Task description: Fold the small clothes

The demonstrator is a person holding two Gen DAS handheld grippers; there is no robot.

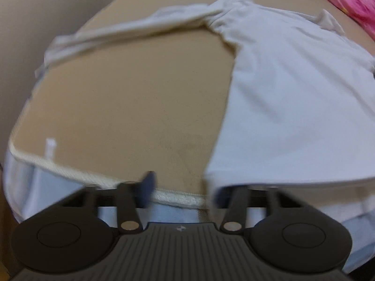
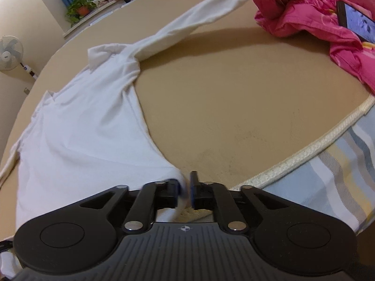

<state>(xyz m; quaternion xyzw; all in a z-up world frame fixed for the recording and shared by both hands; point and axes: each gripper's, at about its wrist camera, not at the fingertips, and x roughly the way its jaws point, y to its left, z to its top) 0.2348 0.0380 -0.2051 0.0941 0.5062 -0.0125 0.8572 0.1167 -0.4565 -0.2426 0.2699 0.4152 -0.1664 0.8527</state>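
Observation:
A white long-sleeved shirt [image 2: 77, 126] lies spread on a tan mattress [image 2: 234, 98], one sleeve [image 2: 187, 21] stretched toward the far right. My right gripper [image 2: 185, 192] is shut on the shirt's bottom right hem corner near the mattress's front edge. In the left wrist view the shirt [image 1: 293, 98] fills the right side, its other sleeve [image 1: 131, 28] reaching left. My left gripper [image 1: 182, 187] is open at the front edge; its left finger [image 1: 146, 187] shows blurred, the right one is hidden under the shirt's bottom left hem corner.
A pink quilt [image 2: 328, 23] is bunched at the far right with a phone [image 2: 356, 21] on it. The mattress's white piped edge [image 2: 304, 154] and striped sheet [image 2: 339, 178] run along the front. A fan [image 2: 10, 51] and a potted plant [image 2: 80, 7] stand beyond the bed.

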